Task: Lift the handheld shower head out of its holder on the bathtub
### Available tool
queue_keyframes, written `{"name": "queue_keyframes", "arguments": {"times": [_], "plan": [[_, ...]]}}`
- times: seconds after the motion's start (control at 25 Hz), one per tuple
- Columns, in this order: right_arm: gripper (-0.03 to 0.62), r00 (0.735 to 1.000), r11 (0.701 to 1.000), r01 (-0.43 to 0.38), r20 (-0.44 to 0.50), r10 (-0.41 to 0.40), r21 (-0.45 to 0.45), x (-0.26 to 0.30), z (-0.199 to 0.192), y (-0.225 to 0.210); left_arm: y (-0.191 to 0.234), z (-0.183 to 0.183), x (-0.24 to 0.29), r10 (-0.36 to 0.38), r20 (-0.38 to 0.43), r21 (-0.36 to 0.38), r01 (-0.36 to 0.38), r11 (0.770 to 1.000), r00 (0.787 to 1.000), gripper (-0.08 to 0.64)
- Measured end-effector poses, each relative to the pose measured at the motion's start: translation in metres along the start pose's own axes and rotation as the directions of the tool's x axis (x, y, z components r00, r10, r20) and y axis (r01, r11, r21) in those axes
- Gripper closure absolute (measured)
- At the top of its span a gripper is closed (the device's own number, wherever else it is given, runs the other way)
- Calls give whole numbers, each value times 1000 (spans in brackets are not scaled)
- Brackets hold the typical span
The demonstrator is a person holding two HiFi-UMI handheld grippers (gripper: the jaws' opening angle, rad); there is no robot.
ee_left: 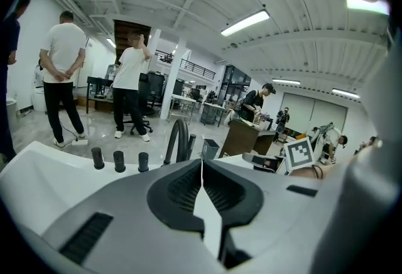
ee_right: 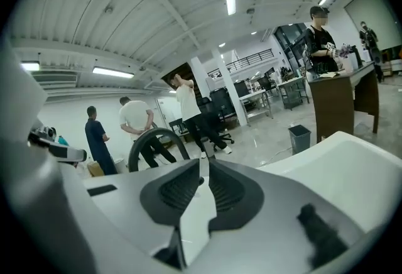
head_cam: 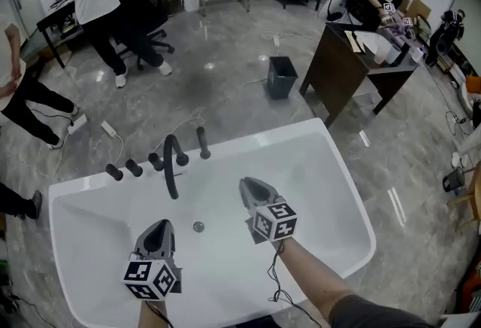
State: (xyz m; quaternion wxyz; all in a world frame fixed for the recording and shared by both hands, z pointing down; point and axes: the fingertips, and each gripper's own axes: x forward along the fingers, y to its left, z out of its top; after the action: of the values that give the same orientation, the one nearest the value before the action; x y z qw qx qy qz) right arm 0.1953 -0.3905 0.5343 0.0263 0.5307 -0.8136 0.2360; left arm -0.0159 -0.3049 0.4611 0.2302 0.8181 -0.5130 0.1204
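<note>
Left gripper point(head_cam: 158, 225) and right gripper point(head_cam: 248, 183), grey ribbed pads, jaws together on nothing, above glossy white bathtub point(head_cam: 342, 168), black arched spout point(head_cam: 171, 165)

The bathtub point(head_cam: 342, 176) looks glossy and smooth, its faucet point(head_cam: 171, 168) matt black, the floor point(head_cam: 225, 86) polished.

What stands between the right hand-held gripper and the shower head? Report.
Nothing visible: only bare white bathtub separates the right hand-held gripper from the slim black shower head; the black arched spout stands left.
</note>
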Motion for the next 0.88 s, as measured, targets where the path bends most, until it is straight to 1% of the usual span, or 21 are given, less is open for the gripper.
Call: {"name": "queue_keyframes", "arguments": {"times": [0.12,0.16,0.24,0.36,0.48,0.64,0.72,0.8,0.88], "plan": [[555,1000,1000,-16,-20,16,-24,20,-5,-5,4,0,15,22,3,2,-22,1000,1000,543],[541,999,999,-24,-27,23,-24,28,-6,-6,5,0,21,30,3,4,-30,1000,1000,543],[473,999,999,-38,-40,37,-19,44,-9,-9,10,-3,31,46,-3,7,-46,999,999,543],[424,997,999,-42,-63,40,-34,73,-19,-12,18,-10,44,62,-17,14,-61,998,998,543],[382,997,998,-23,-77,19,-51,105,-33,-22,27,-19,53,68,-25,30,-67,997,997,543],[376,997,999,-14,-81,9,-52,138,-44,-27,42,-27,63,63,-16,16,-63,998,998,543],[376,997,995,-16,-77,8,-101,152,-45,-24,51,-28,70,66,-5,14,-66,998,998,543],[376,997,989,0,-77,-11,-145,166,-48,-24,60,-31,74,76,7,4,-76,997,997,543],[377,997,987,11,-79,-23,-159,182,-53,-27,68,-35,77,87,16,-10,-86,996,996,543]]}}
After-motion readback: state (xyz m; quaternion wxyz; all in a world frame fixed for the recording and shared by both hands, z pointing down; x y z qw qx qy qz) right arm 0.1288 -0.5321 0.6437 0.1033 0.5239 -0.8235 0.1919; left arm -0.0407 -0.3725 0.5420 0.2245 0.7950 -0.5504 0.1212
